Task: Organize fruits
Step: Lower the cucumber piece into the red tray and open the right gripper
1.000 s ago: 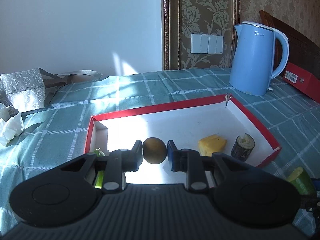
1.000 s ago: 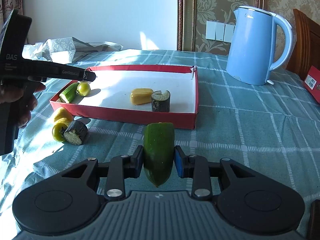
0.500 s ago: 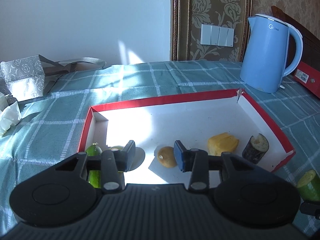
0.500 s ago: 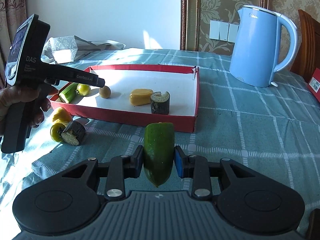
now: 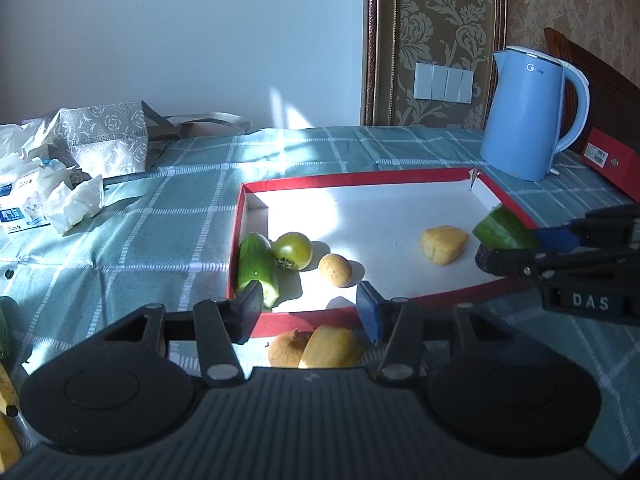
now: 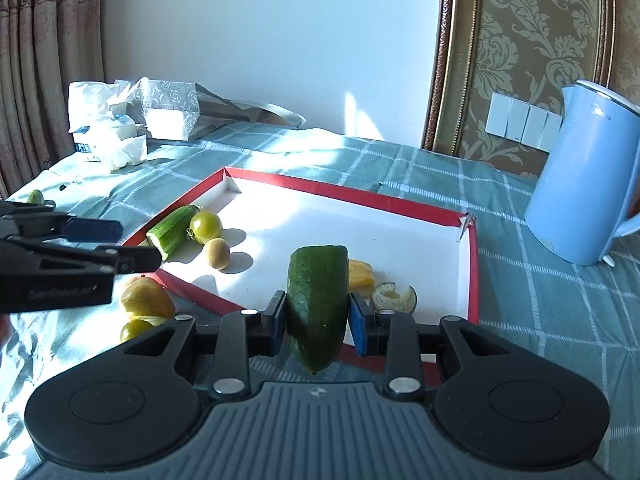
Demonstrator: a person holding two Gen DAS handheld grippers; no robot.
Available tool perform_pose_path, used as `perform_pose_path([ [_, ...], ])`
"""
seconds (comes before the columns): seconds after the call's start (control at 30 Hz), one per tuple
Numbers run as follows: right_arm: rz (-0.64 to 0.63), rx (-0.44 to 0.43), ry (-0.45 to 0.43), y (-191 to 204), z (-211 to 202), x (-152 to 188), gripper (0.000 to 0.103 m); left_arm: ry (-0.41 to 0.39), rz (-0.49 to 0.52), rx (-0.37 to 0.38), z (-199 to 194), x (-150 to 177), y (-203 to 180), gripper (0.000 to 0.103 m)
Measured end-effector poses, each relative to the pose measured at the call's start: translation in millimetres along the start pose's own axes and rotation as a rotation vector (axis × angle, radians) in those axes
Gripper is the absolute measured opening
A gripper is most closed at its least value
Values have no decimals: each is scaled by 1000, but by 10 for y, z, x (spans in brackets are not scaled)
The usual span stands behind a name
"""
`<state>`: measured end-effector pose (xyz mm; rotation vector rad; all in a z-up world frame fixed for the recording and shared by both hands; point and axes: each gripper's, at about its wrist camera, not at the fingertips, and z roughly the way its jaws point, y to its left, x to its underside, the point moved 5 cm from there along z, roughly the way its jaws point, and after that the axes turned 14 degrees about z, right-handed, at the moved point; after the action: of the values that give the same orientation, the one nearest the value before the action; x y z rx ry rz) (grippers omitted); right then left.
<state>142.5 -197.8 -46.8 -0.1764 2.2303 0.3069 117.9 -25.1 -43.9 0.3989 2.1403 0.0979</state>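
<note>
A: Report both gripper poses.

B: Left gripper (image 5: 310,307) angles down at the red tray (image 5: 400,178) near edge, jaws opening, nothing between them. Right gripper (image 6: 316,322) is clamped on a cucumber piece (image 6: 317,304) at the tray's near right corner.

A: Orientation? Markings?

B: Long axis upright, cut end up. "DAS" is legible on the right gripper's body.

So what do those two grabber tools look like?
Both are black plastic. Each tool, left and right, has a ribbed body, two round discs, silver screws, one black fingertip pad and one blue. White letters "DAS" mark the right tool's side.
</note>
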Motion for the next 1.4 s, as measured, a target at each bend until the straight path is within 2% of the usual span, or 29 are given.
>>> perform_pose_path([
  [0.27,-65,-12,65,176,531,-41,32,62,-65,-63,-229,376,222,49],
  [0.43,-103,-28,64,256,603,-16,33,72,-85,-84,-303,467,298,49],
  [0.53,-107,-34,47,278,568,-38,37,73,-72,-78,-304,476,275,50],
  [0.63,-92,-33,-16,225,344,-82,38,65,-51,-48,-283,438,200,50],
  [0.77,-50,-28,-41,82,-24,44,39,49,5,17,-248,389,-8,50],
  [0.93,5,24,0,-134,-391,442,39,36,56,105,-200,394,-244,50],
  [1.1,42,73,56,-274,-536,745,38,41,106,162,-143,444,-370,49],
  [1.4,90,133,59,-399,-684,870,38,50,164,215,8,493,-385,43],
])
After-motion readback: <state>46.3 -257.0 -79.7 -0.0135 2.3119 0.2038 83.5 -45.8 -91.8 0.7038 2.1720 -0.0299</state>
